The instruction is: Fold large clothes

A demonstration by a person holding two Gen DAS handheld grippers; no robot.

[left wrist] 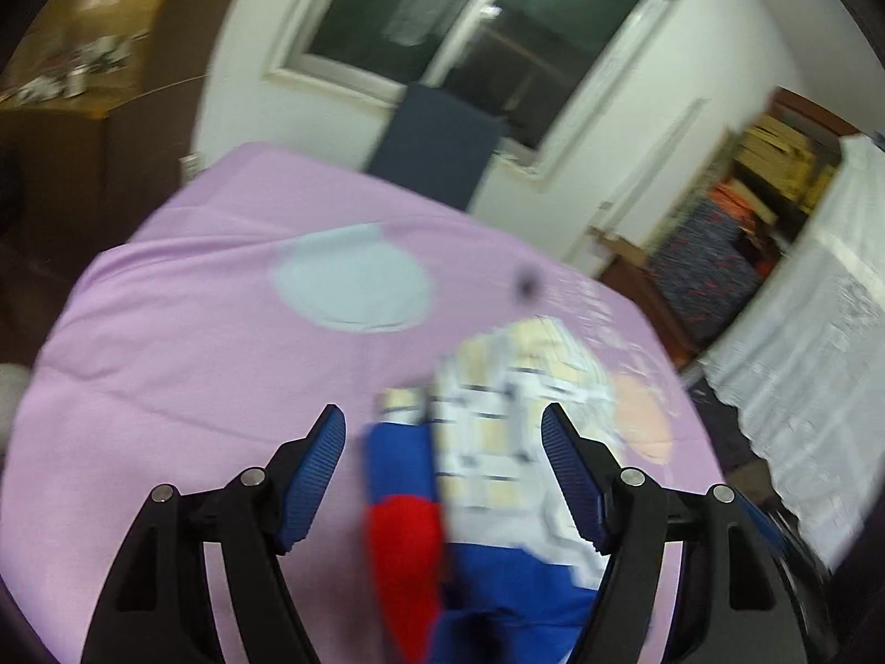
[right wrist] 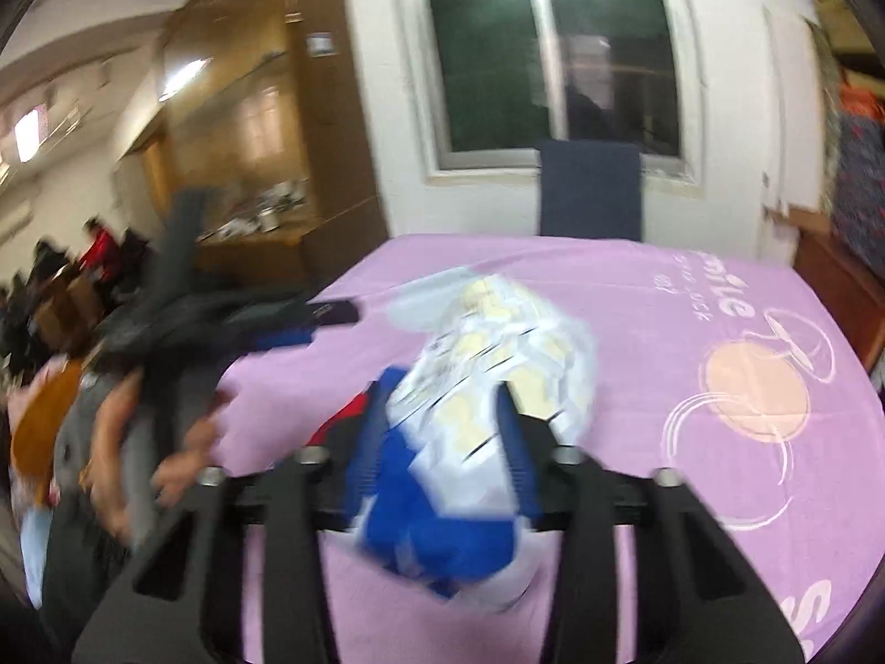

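Both views blurred. Bunched garment [right wrist: 487,387], white plaid with blue and red parts, lying crumpled on the pink-covered surface [right wrist: 691,288], near its front edge.

Left tool [left wrist: 442,442]: released, blue pads [left wrist: 315,476] spread wide, garment [left wrist: 498,442] between and beneath them; touching or not, cannot tell.

Right tool [right wrist: 442,431]: part closed, fingers either side of the garment's blue and white folds; gripping or merely straddling, cannot tell.

Dark blue chair back [right wrist: 591,191] behind the far edge of the surface, below a window [right wrist: 547,50]. Heap of dark clothes [right wrist: 166,310] beside the surface's left edge.
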